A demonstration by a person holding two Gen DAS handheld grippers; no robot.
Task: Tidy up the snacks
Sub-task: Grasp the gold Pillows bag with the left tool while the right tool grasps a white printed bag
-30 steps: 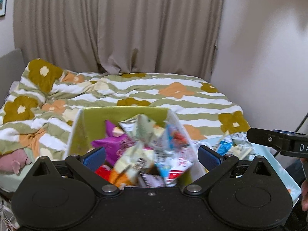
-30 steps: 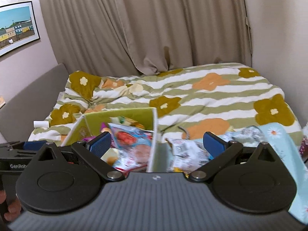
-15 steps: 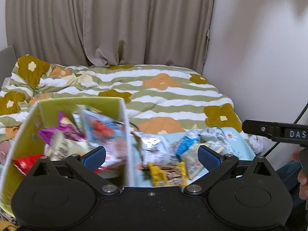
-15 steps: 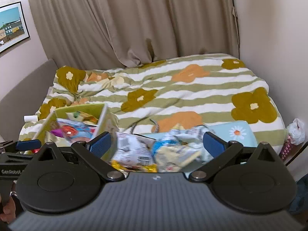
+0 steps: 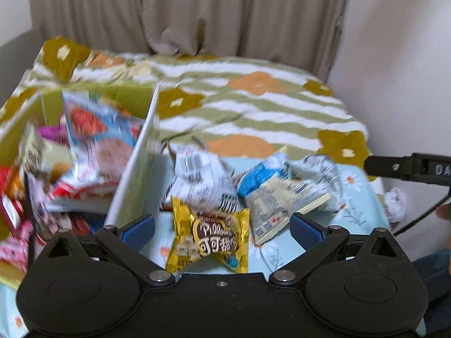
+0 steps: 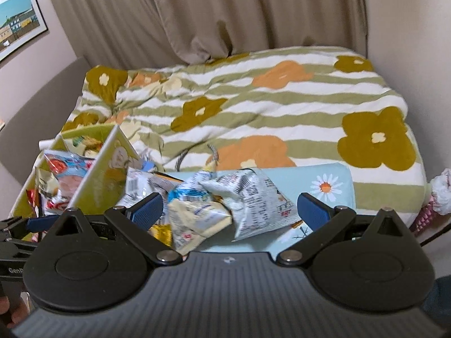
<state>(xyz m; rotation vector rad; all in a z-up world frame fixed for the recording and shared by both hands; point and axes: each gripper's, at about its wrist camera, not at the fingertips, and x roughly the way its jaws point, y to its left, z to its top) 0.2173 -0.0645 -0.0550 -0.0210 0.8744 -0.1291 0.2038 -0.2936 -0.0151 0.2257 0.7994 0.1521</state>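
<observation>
**Two wrist views over the bed's near edge**

Both views are taken from just above the grippers, faced forward across the bed toward the curtain. The left view is set close over the gold packet. The green box, the loose packets and the blue cloth are shared.

The gold snack packet, lying on the light blue floral cloth near its front edge, reads "Pillows" with the Chinese characters "可可甜" beneath. The right gripper's black body shows "DA", cut off; the left gripper's body shows "GenR", likewise cut off
</observation>
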